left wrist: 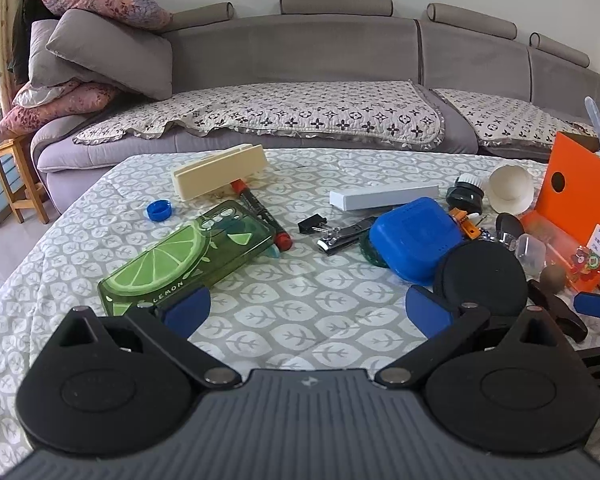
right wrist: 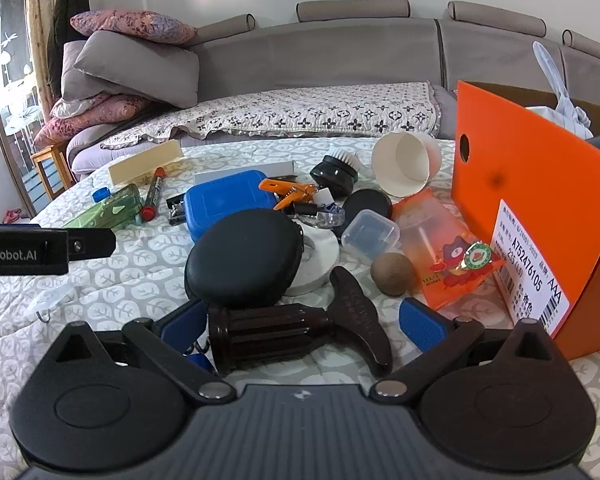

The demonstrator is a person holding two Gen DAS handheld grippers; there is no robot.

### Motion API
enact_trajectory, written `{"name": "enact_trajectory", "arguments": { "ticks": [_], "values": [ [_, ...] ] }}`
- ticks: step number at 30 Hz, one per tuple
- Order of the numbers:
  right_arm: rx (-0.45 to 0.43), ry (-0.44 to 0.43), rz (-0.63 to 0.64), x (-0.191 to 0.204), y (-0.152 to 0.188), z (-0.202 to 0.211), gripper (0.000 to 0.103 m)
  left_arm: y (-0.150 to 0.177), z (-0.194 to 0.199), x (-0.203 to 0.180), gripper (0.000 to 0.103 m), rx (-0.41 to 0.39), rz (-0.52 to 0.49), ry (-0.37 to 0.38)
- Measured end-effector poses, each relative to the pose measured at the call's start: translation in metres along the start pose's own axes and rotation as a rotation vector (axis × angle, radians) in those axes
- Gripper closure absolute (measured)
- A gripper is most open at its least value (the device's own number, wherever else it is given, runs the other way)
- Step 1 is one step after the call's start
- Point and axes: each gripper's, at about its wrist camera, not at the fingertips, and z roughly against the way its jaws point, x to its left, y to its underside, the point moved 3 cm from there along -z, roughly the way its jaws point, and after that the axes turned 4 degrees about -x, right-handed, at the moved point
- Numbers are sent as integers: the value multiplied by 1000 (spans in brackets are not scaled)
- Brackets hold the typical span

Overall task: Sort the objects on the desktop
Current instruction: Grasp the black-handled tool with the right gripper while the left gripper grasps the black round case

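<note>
Grey leaf-patterned cloth is covering the table point(left wrist: 300, 312), and the clutter to be sorted is lying spread across it. The left hand-held gripper point(left wrist: 306, 312) is hovering with its blue fingers spread wide and nothing between them, over a bare patch of cloth. A green lemon phone case point(left wrist: 188, 256) is lying just beyond its left finger, with a red marker point(left wrist: 262, 214) touching the case's far edge and a blue bottle cap point(left wrist: 159, 211) nearby. Further right, nail clippers point(left wrist: 342, 236) are resting beside a blue box point(left wrist: 416, 236), which is touching a round black pouch point(left wrist: 482, 274).

The right hand-held gripper point(right wrist: 302, 322) is also standing open, its fingers on either side of a dark brown handled tool point(right wrist: 300, 334) lying on the cloth, not closed on it. Behind the tool, the round black pouch point(right wrist: 244, 258) is partly covering a white tape roll point(right wrist: 320, 256). A brown ball point(right wrist: 392, 274), a small clear box point(right wrist: 370, 234) and a paper cup point(right wrist: 406, 164) are lying near an orange box point(right wrist: 532, 184) at the right.
</note>
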Motion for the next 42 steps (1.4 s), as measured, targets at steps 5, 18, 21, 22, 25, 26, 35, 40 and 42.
{"name": "enact_trajectory", "arguments": {
  "ticks": [5, 18, 21, 22, 25, 26, 35, 40, 42],
  "values": [
    [12, 2, -1, 0, 2, -1, 0, -1, -1, -2, 0, 0, 1, 0],
    [10, -17, -32, -3, 0, -1, 12, -2, -1, -6, 0, -3, 13, 5],
    [10, -16, -45, -4, 0, 0, 12, -2, -1, -8, 0, -3, 13, 9],
    [9, -17, -52, -5, 0, 1, 12, -3, -1, -9, 0, -4, 13, 13],
    [8, -23, -79, -10, -1, 2, 12, -3, 0, -12, 0, -8, 15, 21],
    [9, -24, -94, -12, -2, 2, 12, -3, 0, -13, 0, -8, 15, 24],
    [-35, 7, -27, -10, -1, 22, 13, -3, 1, -34, 0, -21, -3, 76],
    [-38, 52, 67, -13, 12, 40, 13, -2, -4, -56, 0, -37, -42, 119],
    [-35, 60, 74, -19, 15, 45, 13, -3, -10, -67, 0, -20, -42, 145]
  ]
}}
